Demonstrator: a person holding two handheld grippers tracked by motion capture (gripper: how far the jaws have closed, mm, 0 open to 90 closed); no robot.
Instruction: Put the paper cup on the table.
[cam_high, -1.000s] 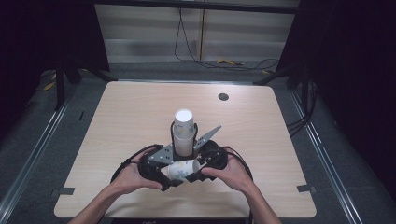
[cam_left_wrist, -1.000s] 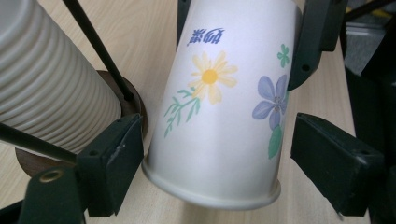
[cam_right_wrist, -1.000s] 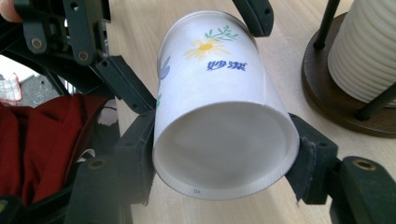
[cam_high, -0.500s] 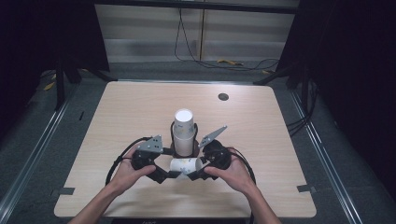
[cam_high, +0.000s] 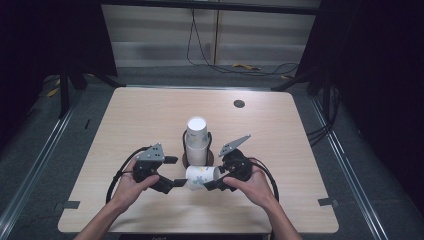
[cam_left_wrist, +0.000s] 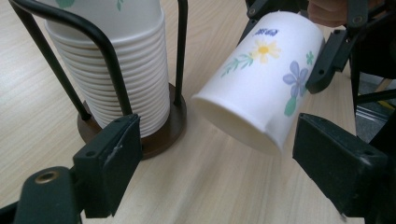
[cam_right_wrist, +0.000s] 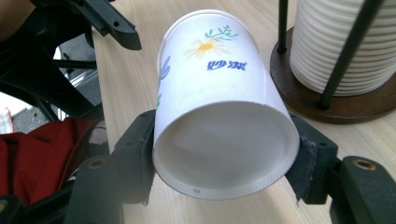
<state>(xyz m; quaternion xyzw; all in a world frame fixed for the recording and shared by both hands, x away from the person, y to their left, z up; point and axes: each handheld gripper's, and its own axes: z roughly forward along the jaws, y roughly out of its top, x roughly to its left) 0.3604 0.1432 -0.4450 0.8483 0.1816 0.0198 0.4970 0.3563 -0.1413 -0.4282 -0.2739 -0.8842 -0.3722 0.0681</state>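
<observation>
Between the right gripper's (cam_right_wrist: 224, 154) two black pads: a paper cup (cam_right_wrist: 219, 107) printed with flowers, lying on its side, pinched at its closed base end, both pads pressing against its wall, open mouth pointing away toward the other hand. Seen from the high view, same cup (cam_high: 202, 176) held level just above the table (cam_high: 300, 150), right gripper (cam_high: 212, 184) at its right end. Opposite the cup's open rim (cam_left_wrist: 238, 123): left gripper (cam_left_wrist: 217, 158), released, jaws spread wide, cup mouth just ahead of the gap, near the right-hand finger (cam_left_wrist: 336, 163), touching neither pad. Beyond the left-hand finger (cam_left_wrist: 112, 154), just beside it: stack of nested cups (cam_left_wrist: 121, 74) standing upright in a black wire holder (cam_left_wrist: 163, 130) with a round brown base. From the high view, left gripper (cam_high: 175, 184) just short of the cup, stack (cam_high: 197, 135) right behind both sets of fingers.
</observation>
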